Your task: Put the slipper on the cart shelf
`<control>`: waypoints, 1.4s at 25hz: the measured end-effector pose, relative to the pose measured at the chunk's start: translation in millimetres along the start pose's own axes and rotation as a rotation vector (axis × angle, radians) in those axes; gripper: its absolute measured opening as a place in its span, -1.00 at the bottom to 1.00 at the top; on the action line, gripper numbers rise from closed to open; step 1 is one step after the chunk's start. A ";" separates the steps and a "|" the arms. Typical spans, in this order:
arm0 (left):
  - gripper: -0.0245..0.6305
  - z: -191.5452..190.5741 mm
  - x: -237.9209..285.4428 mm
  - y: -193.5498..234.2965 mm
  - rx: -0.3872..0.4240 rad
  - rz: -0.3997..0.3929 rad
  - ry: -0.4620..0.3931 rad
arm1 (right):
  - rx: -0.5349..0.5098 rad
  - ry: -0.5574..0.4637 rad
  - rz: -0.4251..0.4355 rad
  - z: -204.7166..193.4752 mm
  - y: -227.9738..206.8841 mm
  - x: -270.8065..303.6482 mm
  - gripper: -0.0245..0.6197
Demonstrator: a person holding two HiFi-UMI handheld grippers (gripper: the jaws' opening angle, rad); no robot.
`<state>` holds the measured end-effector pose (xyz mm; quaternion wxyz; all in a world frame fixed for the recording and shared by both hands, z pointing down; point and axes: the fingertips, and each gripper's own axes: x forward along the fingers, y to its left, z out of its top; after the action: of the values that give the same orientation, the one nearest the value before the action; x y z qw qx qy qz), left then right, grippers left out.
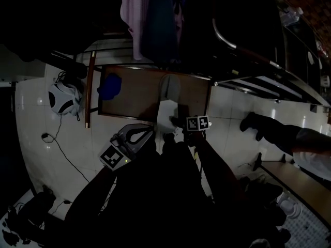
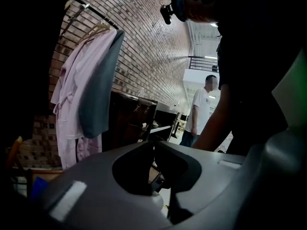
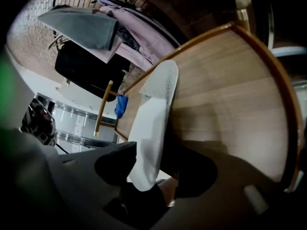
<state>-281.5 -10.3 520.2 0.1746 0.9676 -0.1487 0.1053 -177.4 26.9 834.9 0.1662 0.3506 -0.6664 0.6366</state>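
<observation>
Right gripper (image 3: 146, 174) fingers pinch one end of the white slipper (image 3: 154, 114), held on edge over the wooden cart shelf (image 3: 230, 99) near its front edge. Laying it flat mid-surface, clear of the blue object (image 1: 109, 86) by the left edge, before opening seems wisest; left gripper (image 2: 154, 147) fingers sit together, empty.
</observation>
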 end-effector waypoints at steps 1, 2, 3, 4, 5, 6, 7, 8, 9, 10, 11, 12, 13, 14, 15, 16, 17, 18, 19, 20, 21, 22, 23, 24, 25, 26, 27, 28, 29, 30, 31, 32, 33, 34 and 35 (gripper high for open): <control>-0.89 -1.1 -0.6 0.1 -0.002 0.006 0.003 | 0.015 0.001 0.012 -0.5 -0.4 2.2 -0.21; -0.89 -2.4 -1.6 0.4 -0.005 0.011 0.007 | 0.029 -0.001 0.020 -0.8 -0.7 4.0 -0.21; -0.89 -3.9 -2.9 0.9 -0.008 0.017 0.011 | 0.040 -0.006 0.025 -0.8 -0.7 5.3 -0.22; -0.89 -5.4 -4.3 1.9 -0.013 0.023 0.015 | 0.047 -0.008 0.030 -0.6 -0.6 6.5 -0.24; -0.89 -6.6 -5.5 3.2 -0.018 0.029 0.017 | 0.050 -0.010 0.034 -0.3 -0.5 7.3 -0.36; -0.89 -7.7 -6.5 4.6 -0.023 0.035 0.018 | 0.053 -0.012 0.041 0.5 0.2 7.6 -0.53; -0.89 -8.7 -7.6 5.8 -0.026 0.041 0.019 | 0.057 -0.017 0.052 1.8 2.1 7.4 -0.59; -0.89 -9.5 -8.6 6.7 -0.026 0.044 0.020 | 0.061 -0.026 0.067 3.4 5.6 6.7 -0.63; -0.89 -10.0 -9.3 7.2 -0.024 0.046 0.021 | 0.063 -0.036 0.082 4.9 9.8 5.2 -0.67; -0.89 -10.1 -9.3 7.4 -0.022 0.045 0.022 | 0.062 -0.047 0.094 6.3 14.0 2.9 -0.69; -0.89 -9.8 -8.8 7.3 -0.019 0.042 0.022 | 0.059 -0.059 0.103 7.5 18.2 -0.2 -0.71; -0.89 -9.0 -7.8 6.9 -0.014 0.036 0.020 | 0.052 -0.071 0.110 8.5 22.7 -4.1 -0.73; -0.89 -7.6 -6.7 6.1 -0.009 0.030 0.018 | 0.044 -0.084 0.117 9.0 27.8 -8.8 -0.73; -0.89 -5.6 -5.5 5.0 -0.005 0.023 0.015 | 0.036 -0.096 0.125 9.0 33.3 -14.2 -0.73; -0.89 -3.0 -4.0 3.8 -0.001 0.016 0.010 | 0.029 -0.109 0.133 8.8 39.1 -20.5 -0.73; -0.89 0.0 -2.2 2.5 0.003 0.010 0.004 | 0.020 -0.124 0.142 9.0 45.3 -27.6 -0.74; -0.89 3.1 -0.3 1.1 0.006 0.004 -0.001 | 0.010 -0.139 0.150 9.3 51.5 -35.5 -0.74; -0.89 6.4 1.7 -0.2 0.010 -0.002 -0.007 | -0.001 -0.156 0.157 9.9 58.0 -43.9 -0.74; -0.89 9.9 3.7 -1.5 0.015 -0.009 -0.011 | -0.011 -0.172 0.164 10.8 64.8 -52.8 -0.74; -0.89 13.7 5.6 -2.6 0.022 -0.017 -0.015 | -0.023 -0.190 0.171 12.5 72.0 -62.1 -0.74; -0.89 17.4 7.5 -3.7 0.028 -0.025 -0.018 | -0.037 -0.210 0.176 15.1 79.5 -71.7 -0.74; -0.89 21.2 9.6 -4.6 0.034 -0.033 -0.021 | -0.054 -0.230 0.181 18.5 86.7 -81.6 -0.74; -0.89 25.0 11.8 -5.5 0.040 -0.040 -0.026 | -0.071 -0.252 0.184 22.2 93.5 -91.6 -0.74; -0.89 29.0 13.7 -6.4 0.047 -0.046 -0.033 | -0.087 -0.273 0.187 25.7 100.1 -101.5 -0.74; -0.89 33.1 15.3 -7.3 0.053 -0.051 -0.040 | -0.103 -0.297 0.193 29.2 107.2 -111.4 -0.74; -0.89 37.2 16.3 -8.3 0.059 -0.054 -0.046 | -0.123 -0.323 0.198 32.9 115.1 -121.3 -0.74; -0.89 41.0 17.2 -9.3 0.065 -0.057 -0.051 | -0.150 -0.351 0.202 37.0 123.6 -131.6 -0.74; -0.89 44.7 18.3 -10.4 0.070 -0.060 -0.055 | -0.182 -0.381 0.202 41.8 132.6 -142.4 -0.74; -0.89 48.8 19.6 -11.6 0.075 -0.063 -0.059 | -0.216 -0.412 0.200 47.3 142.0 -153.8 -0.74; -0.89 53.1 21.3 -12.9 0.081 -0.065 -0.063 | -0.248 -0.443 0.198 53.2 151.9 -165.5 -0.74; -0.89 58.0 23.2 -14.3 0.087 -0.067 -0.068 | -0.277 -0.473 0.198 59.5 162.1 -177.2 -0.74; -0.89 63.3 25.1 -15.5 0.093 -0.067 -0.074 | -0.306 -0.505 0.200 66.5 172.3 -188.8 -0.74; -0.89 68.8 26.8 -16.7 0.100 -0.066 -0.080 | -0.333 -0.538 0.202 73.6 181.9 -199.7 -0.74; -0.89 74.3 28.0 -17.8 0.106 -0.065 -0.087 | -0.360 -0.572 0.206 80.4 190.9 -209.9 -0.74; -0.89 79.5 28.9 -18.8 0.113 -0.064 -0.094 | -0.388 -0.606 0.208 87.0 199.3 -219.7 -0.74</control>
<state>-236.4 -30.1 449.0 0.1159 0.9841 -0.1195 0.0624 -139.7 -12.1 530.6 -0.0408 0.4156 -0.8258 0.3791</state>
